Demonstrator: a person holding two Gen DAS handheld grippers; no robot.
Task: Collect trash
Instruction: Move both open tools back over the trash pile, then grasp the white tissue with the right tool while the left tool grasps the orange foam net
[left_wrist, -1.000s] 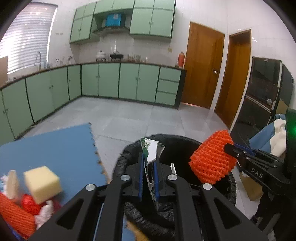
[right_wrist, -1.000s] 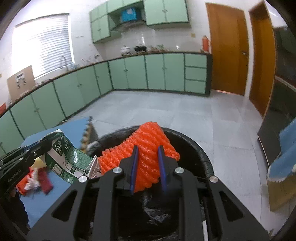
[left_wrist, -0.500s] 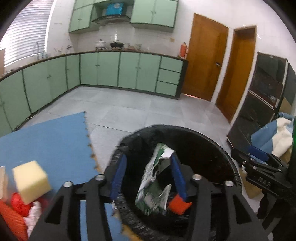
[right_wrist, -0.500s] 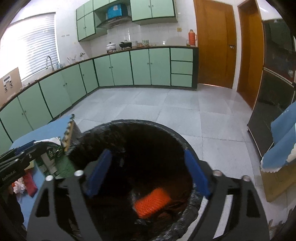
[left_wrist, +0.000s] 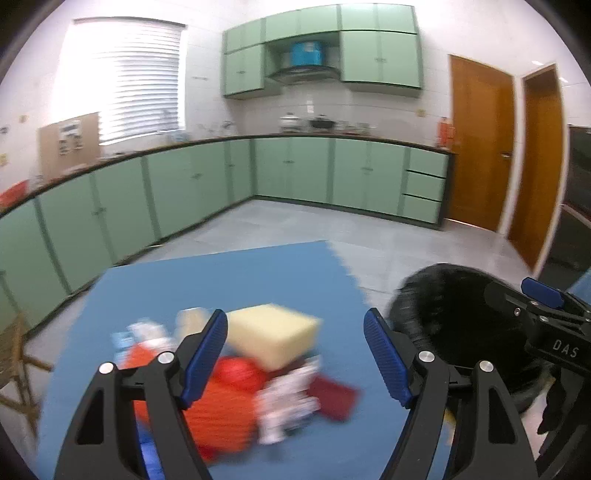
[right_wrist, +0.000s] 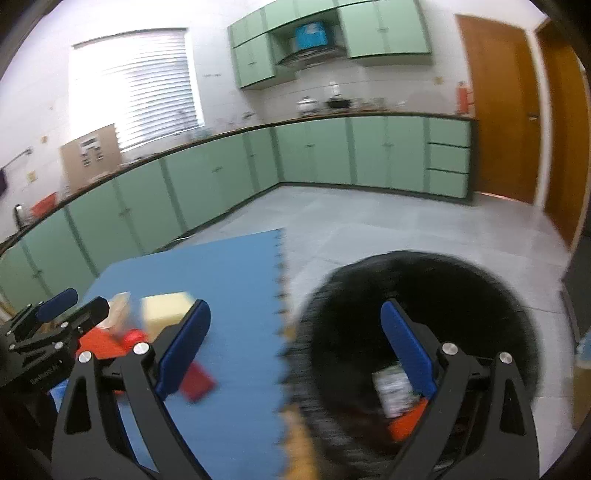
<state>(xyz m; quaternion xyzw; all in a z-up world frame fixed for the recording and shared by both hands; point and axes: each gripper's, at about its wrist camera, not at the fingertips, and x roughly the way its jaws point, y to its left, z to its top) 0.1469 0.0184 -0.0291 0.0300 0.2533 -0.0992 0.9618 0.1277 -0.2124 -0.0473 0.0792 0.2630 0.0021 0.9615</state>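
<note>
Both grippers have swung off the bin (right_wrist: 417, 332) toward the trash pile (left_wrist: 236, 391) at ten o'clock, left gripper (left_wrist: 295, 354) and right gripper (right_wrist: 295, 343) spread wide and empty, ready for another pickup.

A foam mat (left_wrist: 229, 280) lies on the tiled floor (left_wrist: 399, 240), and the trash bin (right_wrist: 417, 280) stands just off its right edge. On the mat, a heap of trash (left_wrist: 236, 391) sits near the front, with a sponge block (left_wrist: 271, 338) resting at the back of the heap. Inside the bin lie a crumpled carton (right_wrist: 391, 387) and a netted piece (right_wrist: 408, 417) beside it. Cabinets (left_wrist: 184, 184) run along the walls behind and to the left, and two doors (left_wrist: 480, 147) stand at the far right.
</note>
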